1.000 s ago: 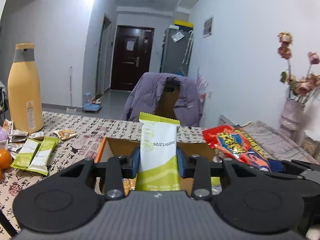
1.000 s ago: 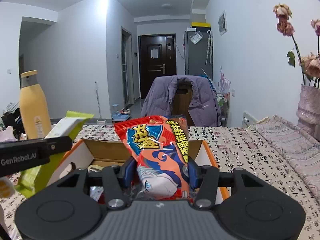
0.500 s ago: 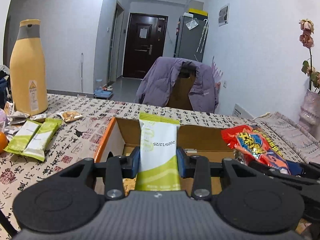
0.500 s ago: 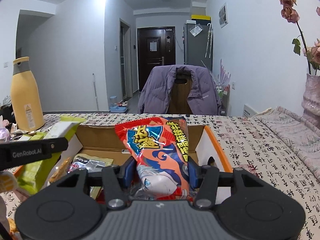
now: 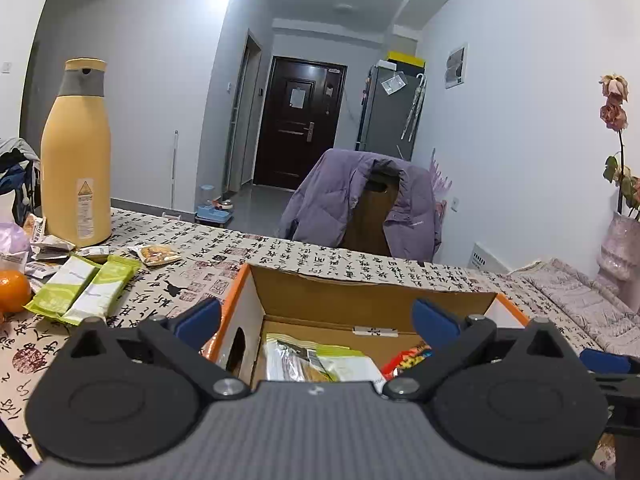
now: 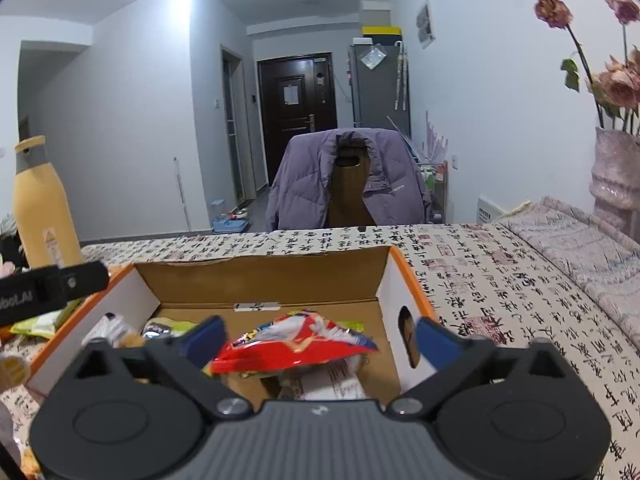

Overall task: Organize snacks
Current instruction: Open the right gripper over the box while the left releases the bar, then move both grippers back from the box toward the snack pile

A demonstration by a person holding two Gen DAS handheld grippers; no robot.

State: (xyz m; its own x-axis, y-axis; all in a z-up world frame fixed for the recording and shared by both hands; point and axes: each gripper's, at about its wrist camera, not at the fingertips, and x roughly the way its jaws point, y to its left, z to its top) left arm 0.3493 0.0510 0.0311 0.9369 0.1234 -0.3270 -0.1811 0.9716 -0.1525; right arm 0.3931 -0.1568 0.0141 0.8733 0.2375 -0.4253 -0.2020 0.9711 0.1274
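An open cardboard box with an orange rim (image 5: 362,294) (image 6: 264,280) stands on the table in front of both grippers. My left gripper (image 5: 316,322) is open and empty over the box's near left side. A green-and-white snack packet (image 5: 342,362) lies inside among other packets. My right gripper (image 6: 320,340) is open over the box. The red snack bag (image 6: 292,346) lies in the box between its fingers, loose. Two more green packets (image 5: 82,290) lie on the table to the left.
A tall yellow bottle (image 5: 76,160) (image 6: 40,204) stands at the back left, with small packets (image 5: 154,255) and an orange (image 5: 12,291) near it. A chair with a purple jacket (image 5: 362,204) stands behind the table. A vase of dried flowers (image 6: 616,176) stands at the right.
Both grippers have opened. The green-and-white packet left the left gripper and lies in the box. The red bag left the right gripper and dropped into the box.
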